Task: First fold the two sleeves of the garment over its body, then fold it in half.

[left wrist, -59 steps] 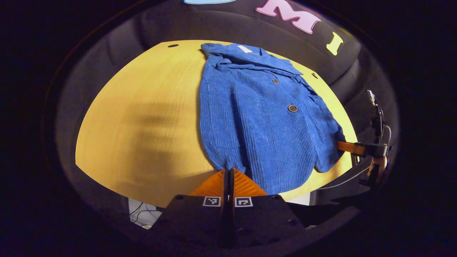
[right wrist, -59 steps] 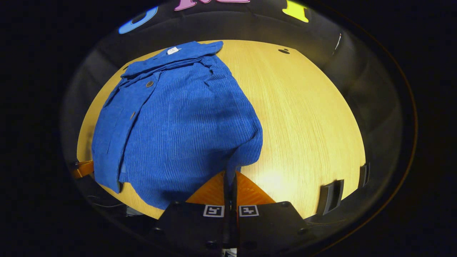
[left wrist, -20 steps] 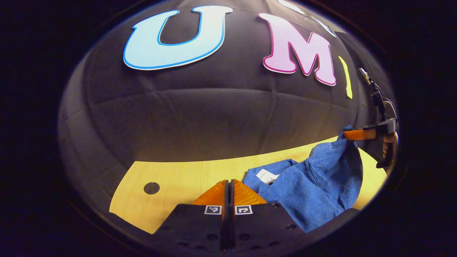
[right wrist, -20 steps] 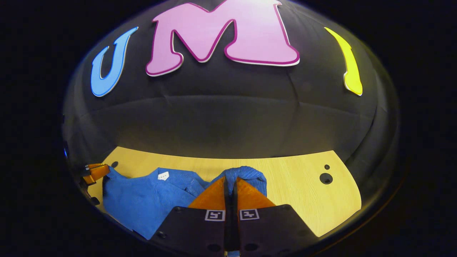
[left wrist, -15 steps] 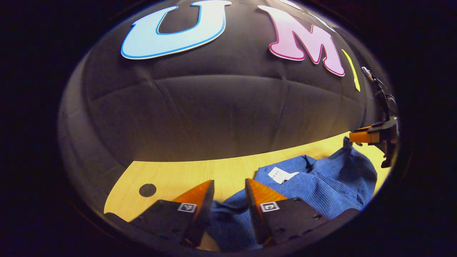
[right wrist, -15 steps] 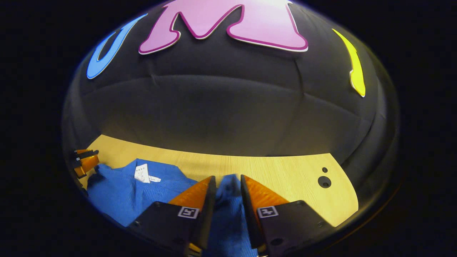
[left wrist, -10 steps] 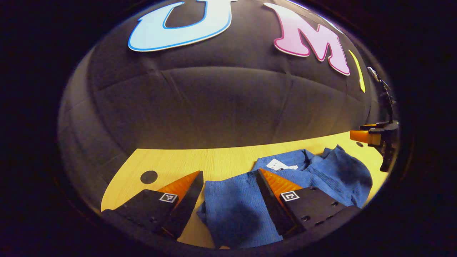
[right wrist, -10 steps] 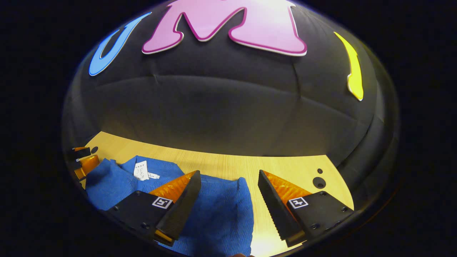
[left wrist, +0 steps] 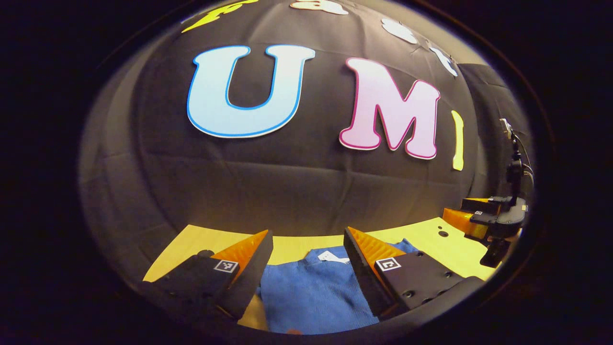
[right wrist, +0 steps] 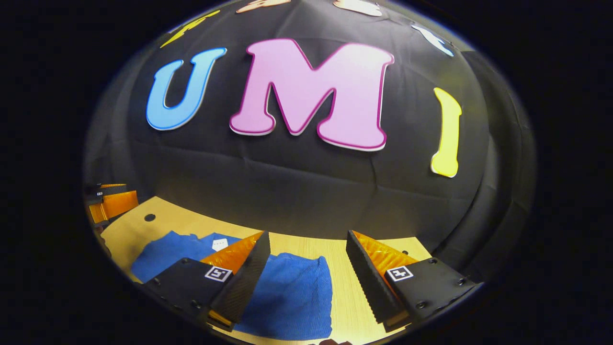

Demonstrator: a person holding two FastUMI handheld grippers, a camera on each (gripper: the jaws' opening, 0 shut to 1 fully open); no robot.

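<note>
A blue corduroy garment (left wrist: pixel 311 292) lies folded on the yellow wooden table (left wrist: pixel 297 242), its white neck label (left wrist: pixel 334 257) facing up at the far edge. My left gripper (left wrist: pixel 309 261) hovers open above its near part, nothing between the fingers. In the right gripper view the same garment (right wrist: pixel 292 294) lies below and to the left of my right gripper (right wrist: pixel 309 268), which is open and holds nothing. The right gripper (left wrist: pixel 471 215) also shows far right in the left gripper view; the left gripper (right wrist: pixel 112 201) shows far left in the right gripper view.
Bare table (right wrist: pixel 345 306) runs to the right of the garment in the right gripper view, with small dark holes near the back corners (right wrist: pixel 149 217). The booth's black cloth wall (left wrist: pixel 297 191) stands close behind the table's far edge.
Both grippers carried the hem to the collar, opened and let go. Since half a second ago both have lifted and tilted up, staying open; the garment lies still.
</note>
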